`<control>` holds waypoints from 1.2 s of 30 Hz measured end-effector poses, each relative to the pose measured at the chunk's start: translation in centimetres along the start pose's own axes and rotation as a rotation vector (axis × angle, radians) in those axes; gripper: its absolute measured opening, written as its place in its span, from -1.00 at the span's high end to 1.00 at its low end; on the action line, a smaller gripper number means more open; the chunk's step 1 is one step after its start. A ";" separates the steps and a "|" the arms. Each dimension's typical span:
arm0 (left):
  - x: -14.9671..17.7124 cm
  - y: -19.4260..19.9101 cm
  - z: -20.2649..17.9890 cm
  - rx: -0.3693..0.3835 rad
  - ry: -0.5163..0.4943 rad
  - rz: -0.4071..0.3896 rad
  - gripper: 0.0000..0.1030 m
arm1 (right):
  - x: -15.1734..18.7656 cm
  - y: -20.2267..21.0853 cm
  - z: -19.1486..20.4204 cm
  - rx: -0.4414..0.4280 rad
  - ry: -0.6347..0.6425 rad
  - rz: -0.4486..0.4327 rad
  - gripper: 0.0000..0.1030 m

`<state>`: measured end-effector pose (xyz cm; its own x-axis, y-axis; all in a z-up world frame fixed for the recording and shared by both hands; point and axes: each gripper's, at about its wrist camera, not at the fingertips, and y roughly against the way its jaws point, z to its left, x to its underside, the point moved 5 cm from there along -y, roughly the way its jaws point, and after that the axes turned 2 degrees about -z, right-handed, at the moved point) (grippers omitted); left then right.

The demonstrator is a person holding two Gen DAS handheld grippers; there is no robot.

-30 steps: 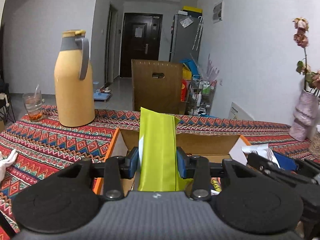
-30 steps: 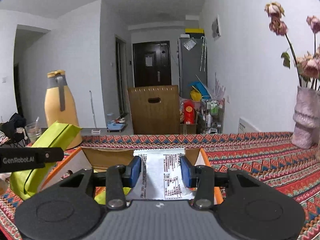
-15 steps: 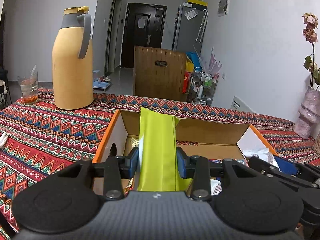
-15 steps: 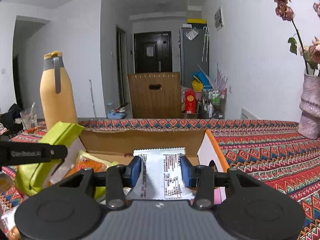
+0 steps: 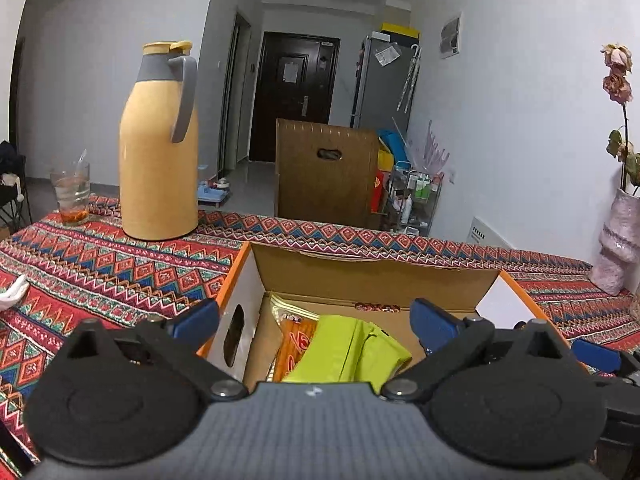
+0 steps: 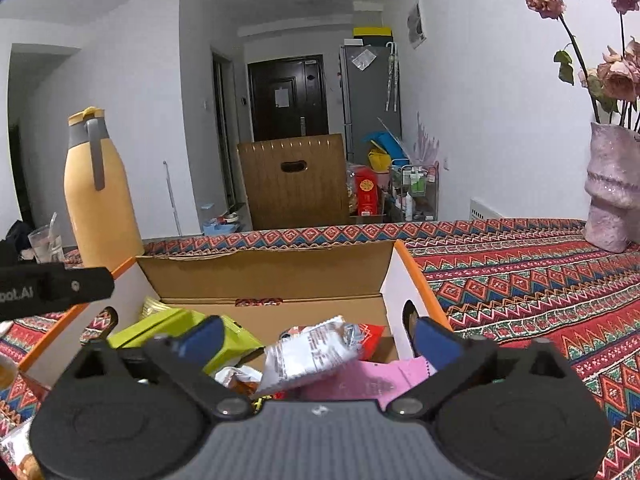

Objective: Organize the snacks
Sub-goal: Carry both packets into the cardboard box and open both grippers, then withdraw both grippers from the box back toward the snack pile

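Matt cardboard box (image 5: 376, 276); glossy foil packet (image 6: 312, 354); woven tablecloth (image 6: 520, 280)

one box (image 6: 268, 276), two tools, several snacks.

The cardboard box (image 6: 264, 276) stands open-topped (snacks piled inside), while the thermos (image 5: 160, 148) blocks its far-left side.

Left gripper (image 5: 314, 322) spread wide (nothing held), green packet (image 5: 346, 350) lying in cardboard box (image 5: 372, 274)
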<state>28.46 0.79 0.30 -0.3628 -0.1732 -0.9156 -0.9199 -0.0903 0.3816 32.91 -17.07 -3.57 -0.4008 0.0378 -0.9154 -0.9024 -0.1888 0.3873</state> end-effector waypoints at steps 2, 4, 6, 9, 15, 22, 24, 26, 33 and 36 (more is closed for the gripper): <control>0.0 -0.1 0.1 -0.007 0.003 0.004 -1.00 | 0.0 0.1 0.0 -0.004 -0.003 -0.004 -1.00; 0.0 -0.2 0.2 -0.009 0.006 0.007 -1.00 | -0.1 0.3 -0.1 -0.001 -0.005 -0.009 -1.00; -0.1 -0.1 0.2 -0.009 0.008 0.004 -1.00 | 0.0 0.4 -0.1 -0.002 -0.009 -0.009 -1.00; -0.1 0.2 0.2 -0.008 0.009 -0.004 -1.00 | -0.1 0.7 -0.3 0.001 -0.012 -0.011 -1.00; -1.1 1.8 0.1 -0.001 0.015 -0.045 -1.00 | -0.2 1.2 -0.4 0.004 -0.014 -0.015 -1.00; -3.0 4.6 0.0 -0.002 0.042 -0.100 -1.00 | -1.5 3.2 -0.5 -0.002 -0.016 -0.064 -1.00; -3.2 5.4 0.3 0.002 0.050 -0.102 -1.00 | -2.2 4.0 -0.5 -0.014 -0.023 -0.083 -1.00; -3.3 6.2 0.7 0.003 0.049 -0.101 -1.00 | -2.7 4.8 -0.5 -0.009 -0.015 -0.105 -1.00; -1.7 8.6 2.5 0.006 0.008 -0.063 -1.00 | -3.5 7.7 -0.7 -0.038 -0.011 -0.132 -1.00; -0.2 9.6 3.0 -0.002 -0.045 -0.037 -1.00 | -2.7 9.2 -0.6 -0.066 -0.001 -0.131 -1.00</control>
<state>19.22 2.90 3.75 -0.3350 -0.1253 -0.9339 -0.9325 -0.0976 0.3476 25.82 -19.51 2.35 -0.2803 0.0672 -0.9576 -0.9347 -0.2463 0.2563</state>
